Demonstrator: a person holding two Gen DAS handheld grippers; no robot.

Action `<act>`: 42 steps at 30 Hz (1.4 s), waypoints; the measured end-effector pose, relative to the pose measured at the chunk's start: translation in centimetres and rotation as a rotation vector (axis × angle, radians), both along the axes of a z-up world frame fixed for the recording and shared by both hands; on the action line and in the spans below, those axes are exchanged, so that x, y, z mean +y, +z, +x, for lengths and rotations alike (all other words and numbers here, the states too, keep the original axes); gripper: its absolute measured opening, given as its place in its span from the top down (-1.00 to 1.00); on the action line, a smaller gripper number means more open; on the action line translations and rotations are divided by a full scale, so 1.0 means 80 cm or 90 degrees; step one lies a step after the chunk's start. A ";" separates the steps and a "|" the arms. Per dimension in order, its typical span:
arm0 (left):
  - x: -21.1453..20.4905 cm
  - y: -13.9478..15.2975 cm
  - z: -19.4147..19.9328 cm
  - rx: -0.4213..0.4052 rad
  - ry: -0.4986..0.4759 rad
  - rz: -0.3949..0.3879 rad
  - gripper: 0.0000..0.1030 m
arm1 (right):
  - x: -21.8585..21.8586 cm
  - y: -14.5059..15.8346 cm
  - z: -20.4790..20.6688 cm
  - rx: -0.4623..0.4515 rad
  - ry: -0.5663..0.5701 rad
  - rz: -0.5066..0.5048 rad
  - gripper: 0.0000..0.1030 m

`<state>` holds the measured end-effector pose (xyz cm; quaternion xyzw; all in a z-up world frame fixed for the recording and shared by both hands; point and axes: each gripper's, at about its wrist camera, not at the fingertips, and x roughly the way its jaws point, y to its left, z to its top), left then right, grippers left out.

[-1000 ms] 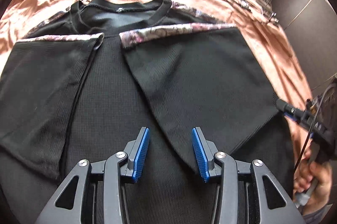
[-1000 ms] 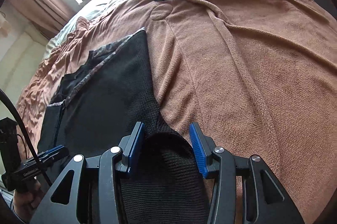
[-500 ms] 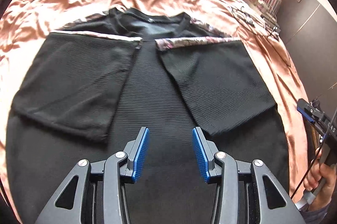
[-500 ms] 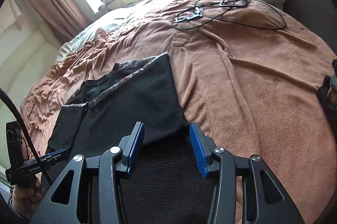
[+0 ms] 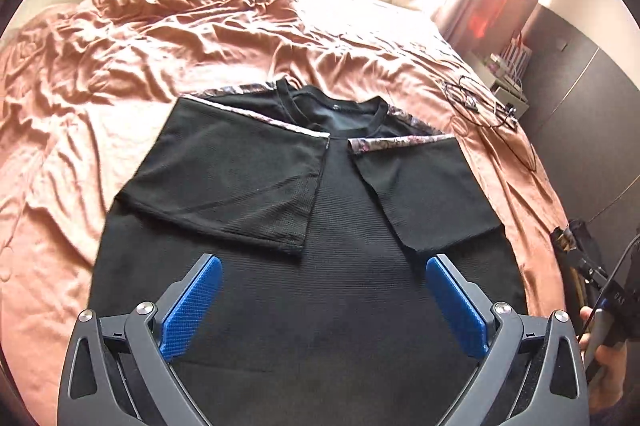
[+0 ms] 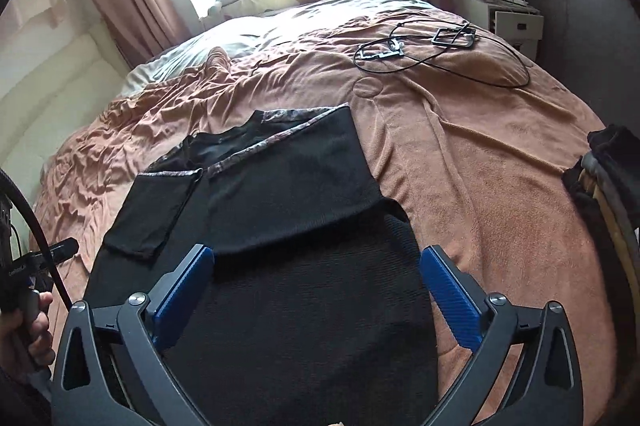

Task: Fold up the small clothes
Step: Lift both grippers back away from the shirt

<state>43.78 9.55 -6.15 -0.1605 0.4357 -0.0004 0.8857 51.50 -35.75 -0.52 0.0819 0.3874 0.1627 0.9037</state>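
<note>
Left wrist view: a black top (image 5: 320,226) is seen spread flat on the wrinkled brown bedspread (image 5: 160,37), neckline away from the camera. Both sleeves, edged with patterned trim, have already been laid inward over the body, leaving a gap between them. The left gripper (image 5: 324,306) is held above the lower body of the top, its blue pads spreading apart with nothing clamped between them. No readable writing is found on the garment.

Right wrist view: the same top (image 6: 296,266) is shown from its right side. The right gripper (image 6: 316,298) is likewise opening and empty. The lengthwise folding of the body is judged still undone. A cable (image 6: 440,53) is seen further up the bed. Small lettering on the other tool cannot be read.
</note>
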 end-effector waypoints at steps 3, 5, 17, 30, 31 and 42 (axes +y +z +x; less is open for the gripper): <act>0.012 0.015 -0.020 -0.013 0.004 0.000 -0.99 | 0.004 0.011 -0.014 0.001 0.001 -0.006 -1.00; 0.019 0.023 -0.033 -0.017 0.008 0.006 -0.99 | 0.004 0.018 -0.025 0.001 -0.005 -0.009 -1.00; 0.062 0.061 -0.126 -0.064 0.033 -0.008 -0.99 | 0.005 0.050 -0.104 -0.016 -0.012 -0.031 -1.00; 0.103 0.089 -0.250 -0.105 0.049 0.009 -0.99 | -0.039 0.084 -0.211 -0.028 -0.013 -0.031 -1.00; 0.107 0.089 -0.263 -0.107 0.053 0.008 -0.99 | -0.043 0.085 -0.218 -0.030 -0.012 -0.030 -1.00; 0.143 0.095 -0.366 -0.130 0.028 -0.016 -0.99 | -0.096 0.094 -0.295 -0.035 0.000 -0.028 -1.00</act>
